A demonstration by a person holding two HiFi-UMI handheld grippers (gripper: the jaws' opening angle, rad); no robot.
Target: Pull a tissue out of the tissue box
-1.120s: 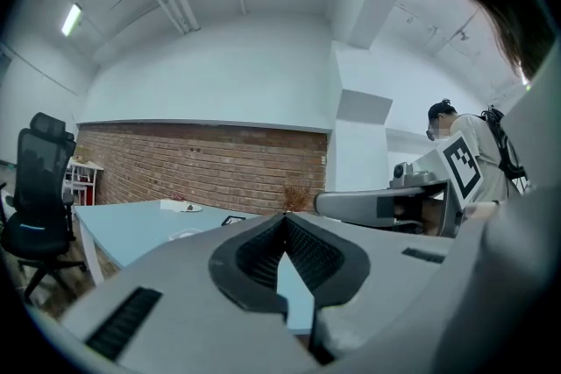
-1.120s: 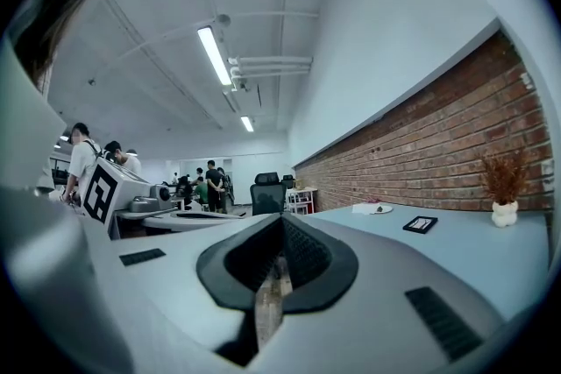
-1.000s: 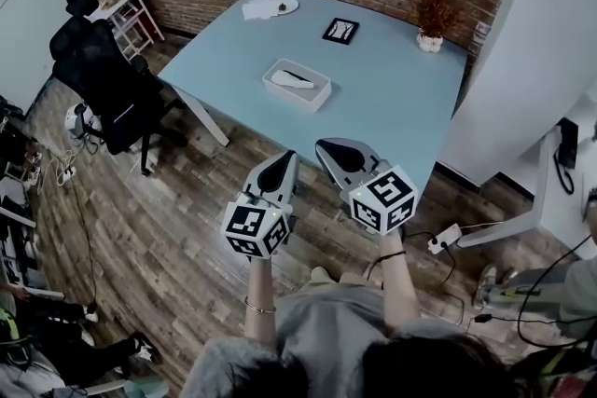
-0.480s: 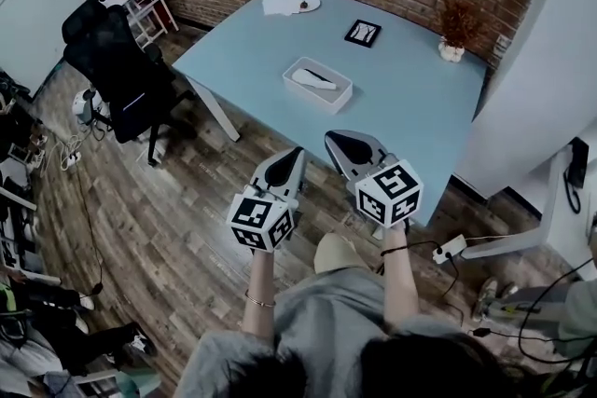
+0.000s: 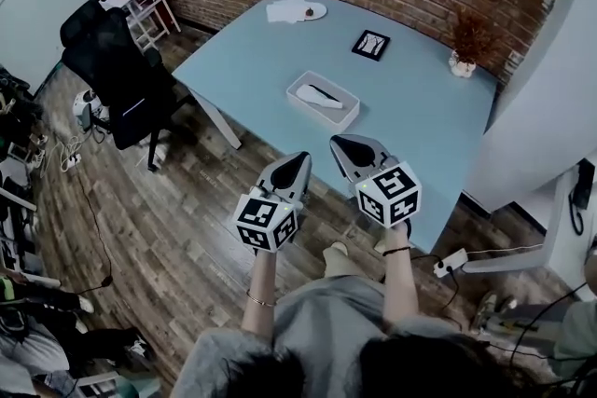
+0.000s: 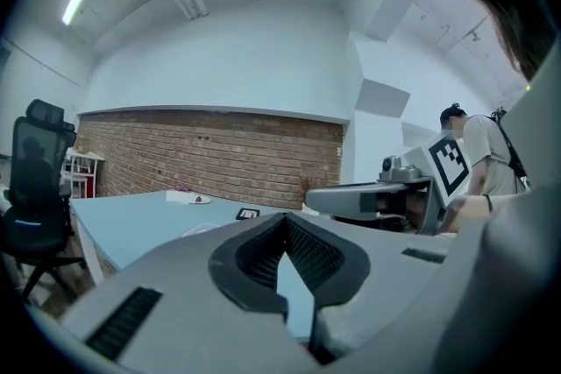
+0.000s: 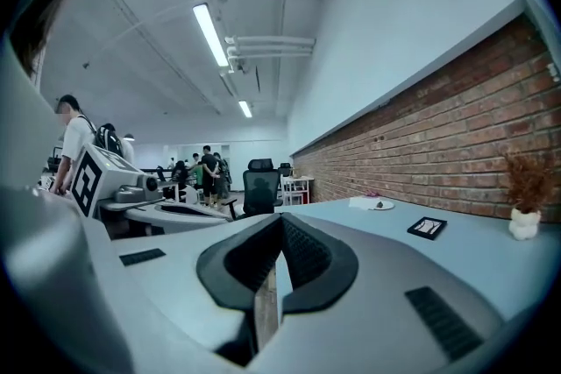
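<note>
The white tissue box [image 5: 323,100] lies on the light blue table [image 5: 410,121], a white tissue showing in its dark top slot. Both grippers hang over the wooden floor in front of the table's near edge, pointing at it and well short of the box. My left gripper [image 5: 300,159] is shut and holds nothing; its jaw tips meet in the left gripper view [image 6: 282,222]. My right gripper [image 5: 341,143] is also shut and empty, slightly closer to the table [image 7: 280,219]. Each gripper shows in the other's view, side by side.
On the table stand a small black picture frame [image 5: 371,44], a potted dried plant [image 5: 469,42] and a white plate with papers [image 5: 297,11] at the far edge. A black office chair [image 5: 112,61] stands left of the table. A brick wall runs behind.
Both grippers have moved forward toward the table's near edge, staying shut. The table and tissue box now sit closer in the head view.
</note>
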